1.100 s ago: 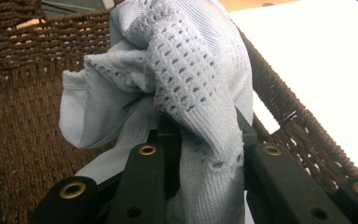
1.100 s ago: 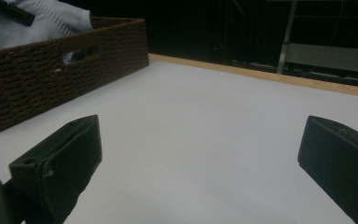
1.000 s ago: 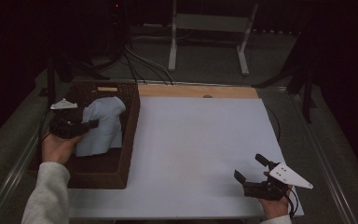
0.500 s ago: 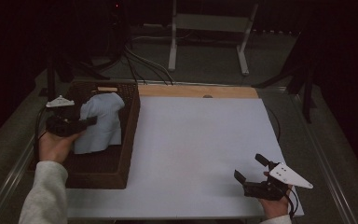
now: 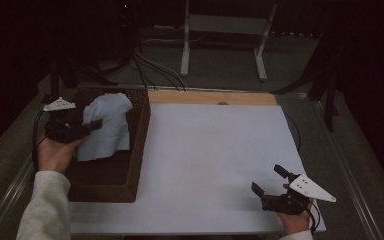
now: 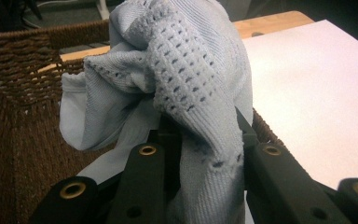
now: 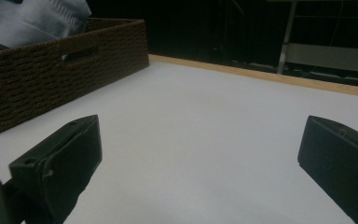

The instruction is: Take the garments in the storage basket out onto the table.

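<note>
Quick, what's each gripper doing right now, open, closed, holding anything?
Left gripper: shut on the pale blue knit garment, held above the wicker basket.
Right gripper: open, nothing between its jaws, over the white table.

Ahead of your right claw (image 5: 269, 181) the flat white surface (image 5: 210, 150) lies bare all the way to its pale wooden far edge (image 5: 212, 97); you can sweep forward or toward your left claw (image 5: 92, 125) unhindered until you meet the tall wall of the dark brown woven wicker basket (image 5: 139, 145). Your left claw stands above that basket's inside, with the crumpled pale blue knitted cloth (image 6: 186, 79) bunched between and ahead of its jaws, blocking the way forward. The basket's walls hem it in on each side.
</note>
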